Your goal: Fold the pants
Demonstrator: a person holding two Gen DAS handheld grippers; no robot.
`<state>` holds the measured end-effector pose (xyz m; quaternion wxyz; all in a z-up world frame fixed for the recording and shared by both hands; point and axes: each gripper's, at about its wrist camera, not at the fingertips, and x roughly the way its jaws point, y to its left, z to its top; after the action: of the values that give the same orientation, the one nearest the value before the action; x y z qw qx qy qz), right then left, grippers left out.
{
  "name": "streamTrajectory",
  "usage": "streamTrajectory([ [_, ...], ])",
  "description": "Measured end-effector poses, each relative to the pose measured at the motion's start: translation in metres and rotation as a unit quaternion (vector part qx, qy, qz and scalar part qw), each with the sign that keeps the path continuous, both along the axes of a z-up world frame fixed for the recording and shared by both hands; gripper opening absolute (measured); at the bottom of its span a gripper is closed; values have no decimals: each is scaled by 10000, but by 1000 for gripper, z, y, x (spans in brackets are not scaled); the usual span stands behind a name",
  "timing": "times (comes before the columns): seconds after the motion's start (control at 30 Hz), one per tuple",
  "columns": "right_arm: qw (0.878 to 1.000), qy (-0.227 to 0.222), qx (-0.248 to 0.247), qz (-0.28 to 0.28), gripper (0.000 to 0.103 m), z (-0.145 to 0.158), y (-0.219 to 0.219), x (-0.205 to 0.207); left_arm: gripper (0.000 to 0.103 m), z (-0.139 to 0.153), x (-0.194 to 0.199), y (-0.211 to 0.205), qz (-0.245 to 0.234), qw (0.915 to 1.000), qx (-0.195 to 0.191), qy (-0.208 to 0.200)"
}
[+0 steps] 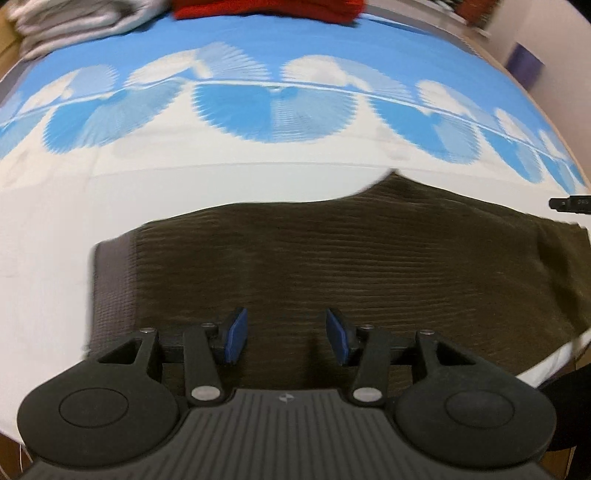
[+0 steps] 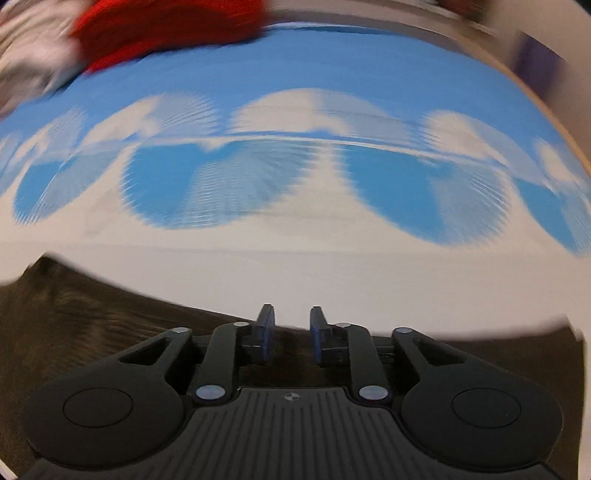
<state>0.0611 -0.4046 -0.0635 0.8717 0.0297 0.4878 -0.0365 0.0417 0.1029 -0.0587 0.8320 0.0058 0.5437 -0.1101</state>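
Lying flat on the cloud-printed sheet (image 1: 258,48), the brown ribbed pants (image 1: 332,258) looked soft, light and limp, best pinched at an edge or corner. The left hand-held gripper (image 1: 286,334) hovered half-open over them, empty; the right hand-held gripper (image 2: 291,332) stood narrowly parted, empty.

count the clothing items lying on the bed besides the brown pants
2. A red garment lies at the far edge of the bed, near the middle, and a grey garment is bunched to its left. More may lie outside both views.
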Motion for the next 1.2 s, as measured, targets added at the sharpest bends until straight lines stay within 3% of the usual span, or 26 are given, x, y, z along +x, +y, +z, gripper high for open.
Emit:
streamTrajectory([
  [0.13, 9914, -344, 353, -1215, 29, 12, -85, -58, 53, -2, -3, -46, -440, 9990, -8, -39],
  [0.23, 9716, -601, 578, -2212, 30, 9, -147, -114, 53, -2, -7, -81, -782, 9968, 115, -75],
  [0.3, 9544, -735, 680, -2813, 31, 5, -184, -152, 53, -1, -10, -101, -962, 9951, 153, -139],
  [0.5, 8821, -899, 1467, -4384, 40, -32, -271, -247, 53, -7, -6, -139, -1224, 9920, 264, -147],
  [0.57, 8644, -903, 1668, -4656, 45, -43, -286, -262, 53, -12, -3, -146, -1243, 9916, 339, -104],
  [0.63, 8559, -839, 1847, -4758, 49, -54, -295, -267, 53, -15, -1, -148, -1240, 9913, 430, -55],
  [0.73, 8590, -616, 2056, -4648, 52, -68, -297, -259, 53, -19, 4, -149, -1204, 9914, 517, -17],
  [0.87, 8817, -378, 1878, -4311, 69, -77, -294, -237, 53, -21, 8, -147, -1167, 9917, 546, 8],
  [0.93, 8938, -335, 1759, -4111, 70, -76, -292, -228, 53, -21, 9, -145, -1151, 9919, 536, 7],
  [0.97, 9005, -314, 1692, -3995, 65, -76, -289, -224, 53, -21, 10, -144, -1141, 9921, 519, 7],
  [1.0, 9063, -307, 1667, -3871, 50, -74, -287, -221, 53, -20, 10, -144, -1135, 9922, 510, 0],
  [1.03, 9129, -305, 1732, -3683, 42, -75, -285, -216, 53, -19, 11, -143, -1131, 9923, 501, -10],
  [1.2, 9357, -663, 1981, -2844, 31, -60, -266, -207, 53, -13, 13, -140, -1077, 9934, 400, -54],
])
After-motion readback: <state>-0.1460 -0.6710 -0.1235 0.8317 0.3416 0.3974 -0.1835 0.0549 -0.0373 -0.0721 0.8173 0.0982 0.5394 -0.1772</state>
